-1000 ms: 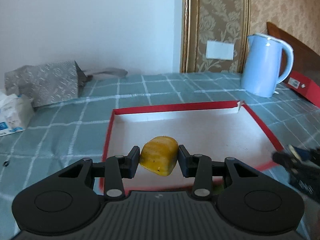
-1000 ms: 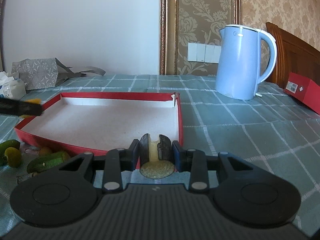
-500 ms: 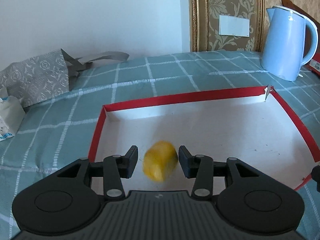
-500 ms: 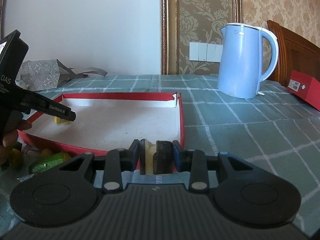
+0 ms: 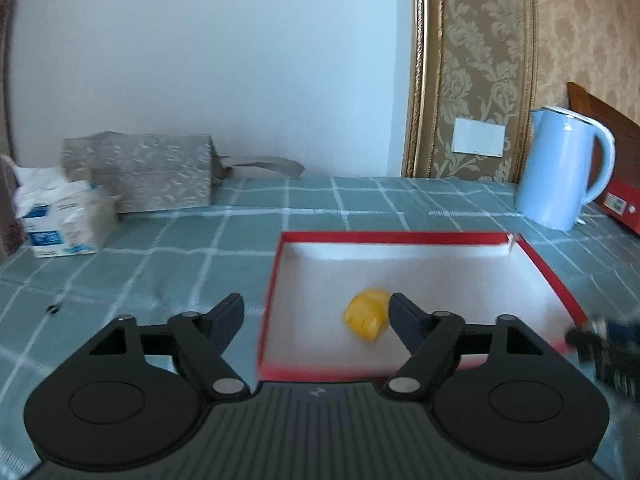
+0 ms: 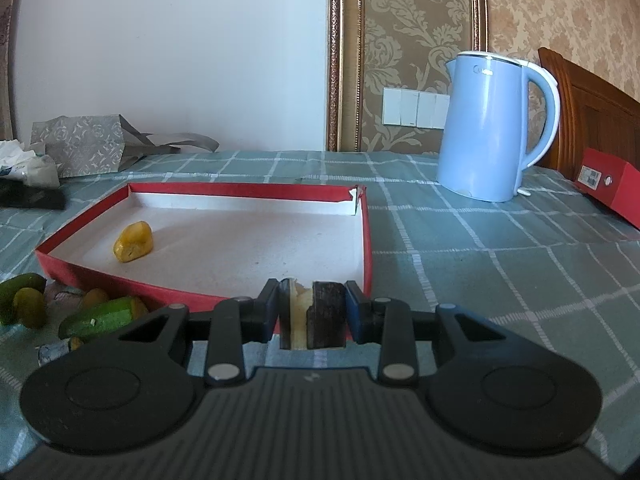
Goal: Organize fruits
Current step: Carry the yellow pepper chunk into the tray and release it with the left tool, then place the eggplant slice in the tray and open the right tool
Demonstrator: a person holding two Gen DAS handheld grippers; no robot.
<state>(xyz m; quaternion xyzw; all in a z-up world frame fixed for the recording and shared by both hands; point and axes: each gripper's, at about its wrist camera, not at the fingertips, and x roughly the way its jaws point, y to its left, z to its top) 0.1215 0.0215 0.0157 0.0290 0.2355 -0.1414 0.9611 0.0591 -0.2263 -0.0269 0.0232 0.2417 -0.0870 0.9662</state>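
A yellow fruit piece (image 5: 367,314) lies inside the red-edged white tray (image 5: 400,237), near its left side; it also shows in the right wrist view (image 6: 133,241). My left gripper (image 5: 316,312) is open and empty, held above the tray's near left edge. My right gripper (image 6: 312,312) is shut on a dark-skinned, pale-fleshed fruit slice (image 6: 310,312), just before the tray's (image 6: 366,240) near right corner. Several green and yellow fruit pieces (image 6: 100,316) lie on the cloth left of the tray.
A blue kettle (image 6: 492,128) stands at the back right, with a red box (image 6: 612,192) beside it. A grey patterned bag (image 5: 140,172) and a tissue pack (image 5: 60,216) sit at the back left. The table has a teal checked cloth (image 6: 480,248).
My left gripper let go of the yellow piece, which now rests in the tray, opened wide and pulled back to the left. My right gripper stays shut on its slice.
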